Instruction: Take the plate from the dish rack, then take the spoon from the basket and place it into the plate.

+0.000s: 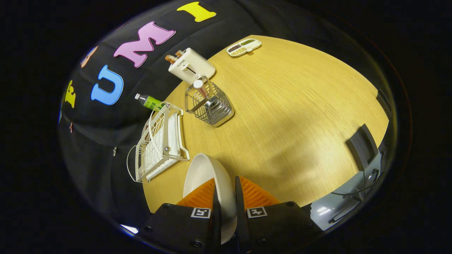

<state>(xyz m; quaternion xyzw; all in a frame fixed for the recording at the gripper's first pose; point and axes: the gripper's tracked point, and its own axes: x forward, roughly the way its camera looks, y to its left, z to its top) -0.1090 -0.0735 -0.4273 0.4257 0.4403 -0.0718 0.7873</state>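
Gripper (226,203) clamped edge-on on round white ceramic plate (206,173): rigid, glossy, likely slippery, breakable. Spoon (202,89) in wire basket (209,102), 12 o'clock; grip its upright handle.

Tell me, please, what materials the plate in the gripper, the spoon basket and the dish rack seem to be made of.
The plate, clamped between the gripper fingers, looks like glazed white ceramic, possibly melamine: smooth with a soft sheen. The basket seems polished metal wire: thin bars with bright glints. The dish rack looks like cream-coated wire on a plastic tray, with a matte, even colour.
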